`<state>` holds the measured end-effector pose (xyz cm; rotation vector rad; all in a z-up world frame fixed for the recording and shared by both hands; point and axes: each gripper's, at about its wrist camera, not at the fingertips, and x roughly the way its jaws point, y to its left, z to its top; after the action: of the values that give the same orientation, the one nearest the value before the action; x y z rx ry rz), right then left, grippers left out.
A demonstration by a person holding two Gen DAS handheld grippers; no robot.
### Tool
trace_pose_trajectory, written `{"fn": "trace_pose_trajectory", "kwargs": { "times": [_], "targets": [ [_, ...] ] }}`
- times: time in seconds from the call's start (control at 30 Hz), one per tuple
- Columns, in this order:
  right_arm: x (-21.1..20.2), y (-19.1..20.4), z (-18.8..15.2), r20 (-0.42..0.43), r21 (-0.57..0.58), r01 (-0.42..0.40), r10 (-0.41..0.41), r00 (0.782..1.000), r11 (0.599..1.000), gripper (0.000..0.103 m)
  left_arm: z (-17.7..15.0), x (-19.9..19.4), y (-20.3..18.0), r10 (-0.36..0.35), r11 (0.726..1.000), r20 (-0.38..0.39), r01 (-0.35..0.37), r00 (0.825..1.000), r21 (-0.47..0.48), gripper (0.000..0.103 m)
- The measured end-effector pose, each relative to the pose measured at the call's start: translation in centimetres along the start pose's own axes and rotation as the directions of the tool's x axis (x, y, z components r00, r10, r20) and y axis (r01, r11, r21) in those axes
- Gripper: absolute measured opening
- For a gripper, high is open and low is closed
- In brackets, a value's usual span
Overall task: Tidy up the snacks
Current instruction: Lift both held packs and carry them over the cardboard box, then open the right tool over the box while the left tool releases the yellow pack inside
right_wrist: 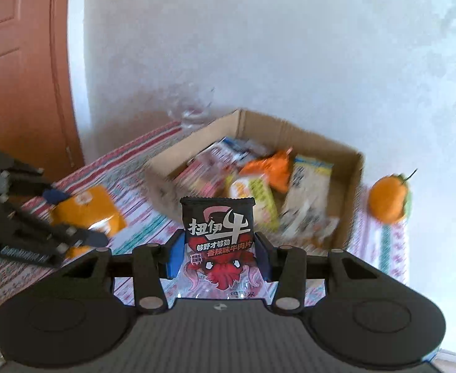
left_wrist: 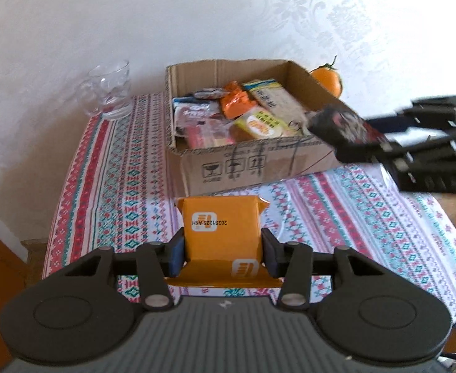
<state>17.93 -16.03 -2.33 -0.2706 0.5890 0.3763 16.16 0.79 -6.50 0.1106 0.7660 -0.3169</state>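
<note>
My left gripper [left_wrist: 223,250] is shut on an orange snack packet [left_wrist: 221,227], held above the patterned tablecloth in front of the cardboard box [left_wrist: 252,164]. My right gripper [right_wrist: 218,253] is shut on a black and red snack packet [right_wrist: 218,233], lifted in front of the same box [right_wrist: 349,192]. In the left wrist view the right gripper [left_wrist: 361,143] with its black packet [left_wrist: 343,124] hovers at the box's near right corner. In the right wrist view the left gripper [right_wrist: 69,217] and its orange packet [right_wrist: 88,208] sit at the left. Several snack packets lie inside the box.
A clear glass mug [left_wrist: 109,90] stands at the table's back left corner. An orange fruit [left_wrist: 327,79] [right_wrist: 388,199] sits behind the box by the white wall. A brown door [right_wrist: 19,62] is to the left. The tablecloth [left_wrist: 367,211] ends near the table's edges.
</note>
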Motion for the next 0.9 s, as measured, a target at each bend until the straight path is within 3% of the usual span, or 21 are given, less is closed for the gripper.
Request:
{"fn": "trace_pose_trajectory", "kwargs": {
  "times": [0.53, 0.63, 0.7, 0.77, 0.9],
  "targets": [
    [9.2, -6.1, 5.4, -0.038, 0.026, 0.163, -0.162, 0.986, 0.986, 0.052, 1.0, -0.1, 0.3, 0.0, 1.0, 0.021, 0.0, 1.0, -0.006, 0.047],
    [10.1, -6.2, 5.3, -0.042, 0.031, 0.178, -0.177, 0.983, 0.984, 0.066, 1.1, 0.1, 0.5, 0.008, 1.0, 0.017, -0.007, 1.0, -0.006, 0.047],
    [9.8, -6.2, 5.0, -0.032, 0.049, 0.156, -0.154, 0.988, 0.987, 0.091, 1.3, 0.2, 0.6, 0.006, 1.0, 0.015, -0.006, 1.0, -0.007, 0.047],
    [9.0, -6.2, 4.5, -0.022, 0.074, 0.127, -0.125, 0.992, 0.989, 0.099, 1.4, 0.3, 0.6, 0.008, 1.0, 0.013, -0.008, 1.0, -0.004, 0.047],
    [7.2, -5.8, 3.9, -0.027, 0.089, 0.109, -0.107, 0.994, 0.99, 0.103, 1.7, 0.5, 0.6, 0.002, 1.0, 0.009, -0.002, 1.0, 0.005, 0.047]
  ]
}}
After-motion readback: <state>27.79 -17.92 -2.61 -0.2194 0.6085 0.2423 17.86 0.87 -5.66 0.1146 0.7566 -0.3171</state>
